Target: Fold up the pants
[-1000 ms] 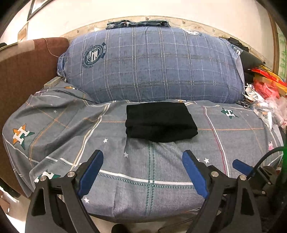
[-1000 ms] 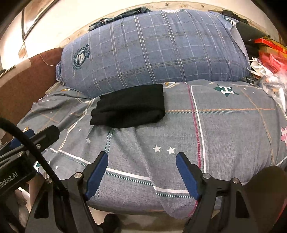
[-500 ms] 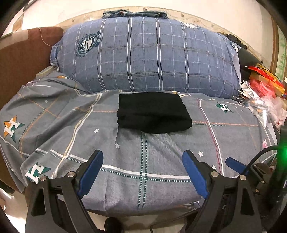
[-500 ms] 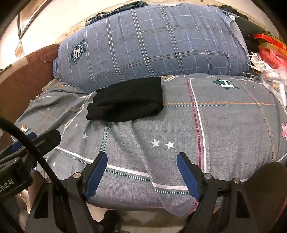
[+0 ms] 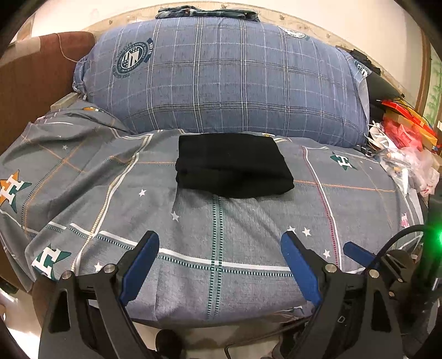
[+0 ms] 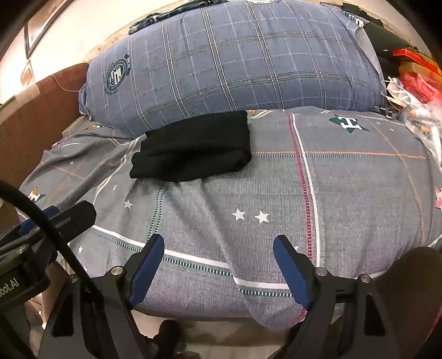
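- Left wrist view: the black pants (image 5: 232, 164) are folded into a neat, thick rectangle on the bed (image 5: 221, 234), sitting toward the far edge, about midway along it.
- Their far side runs right up against the big blue plaid pillow (image 5: 221, 77) lying along that far edge; can't tell for sure if they actually touch it.
- Left tongs (image 5: 219, 265) hang over the near edge of the bed, spread wide, nothing between the blue pads, well apart from the pants.
- Right wrist view: right tongs (image 6: 218, 269) are also gaping wide and empty over the near edge, pointing down at the star-print sheet (image 6: 345, 193).
- From this side the pants (image 6: 193, 146) sit up and to the left, the rounded folded edge facing the near side.
- The left tool's black body and cable poke in at the left of the right view.
- Some folded denim-looking clothes (image 5: 207, 12) sit on top of the pillow.
- A messy pile of red and clear plastic bags (image 5: 406, 149) is at the right edge of the bed.
- Brown headboard (image 5: 33, 82) at the left end.
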The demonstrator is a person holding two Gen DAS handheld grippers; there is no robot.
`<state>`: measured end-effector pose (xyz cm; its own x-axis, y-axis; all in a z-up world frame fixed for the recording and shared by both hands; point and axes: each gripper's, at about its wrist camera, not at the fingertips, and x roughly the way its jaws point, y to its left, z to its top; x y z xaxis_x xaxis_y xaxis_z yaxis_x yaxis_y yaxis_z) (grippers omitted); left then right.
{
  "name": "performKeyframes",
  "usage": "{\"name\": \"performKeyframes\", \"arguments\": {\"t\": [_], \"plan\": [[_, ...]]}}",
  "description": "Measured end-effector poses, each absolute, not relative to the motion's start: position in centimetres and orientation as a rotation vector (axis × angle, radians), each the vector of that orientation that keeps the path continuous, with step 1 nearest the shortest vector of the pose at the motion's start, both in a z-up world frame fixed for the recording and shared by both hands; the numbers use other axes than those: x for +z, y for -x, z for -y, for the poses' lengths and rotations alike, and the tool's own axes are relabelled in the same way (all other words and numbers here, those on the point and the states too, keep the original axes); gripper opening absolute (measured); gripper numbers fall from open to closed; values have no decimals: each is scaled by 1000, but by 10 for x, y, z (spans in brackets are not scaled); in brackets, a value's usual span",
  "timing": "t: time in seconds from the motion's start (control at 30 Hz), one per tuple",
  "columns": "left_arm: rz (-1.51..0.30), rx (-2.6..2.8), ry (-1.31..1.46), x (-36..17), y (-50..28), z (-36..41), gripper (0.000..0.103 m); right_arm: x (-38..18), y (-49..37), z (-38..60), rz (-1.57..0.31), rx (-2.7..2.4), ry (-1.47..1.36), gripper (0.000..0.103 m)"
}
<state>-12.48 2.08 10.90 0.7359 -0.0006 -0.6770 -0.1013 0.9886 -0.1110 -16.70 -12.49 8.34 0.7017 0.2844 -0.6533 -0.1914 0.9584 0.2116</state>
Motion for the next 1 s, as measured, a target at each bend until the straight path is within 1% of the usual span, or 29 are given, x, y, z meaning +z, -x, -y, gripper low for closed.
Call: {"name": "performKeyframes", "arguments": {"t": [0.5,1.0], "plan": [[-756,51,155,104,123,-23,89,79,164,125,-772,266,-130,87],[-729,33,170,106,127,-25,89,78,164,125,-770,264,-119,88]]}}
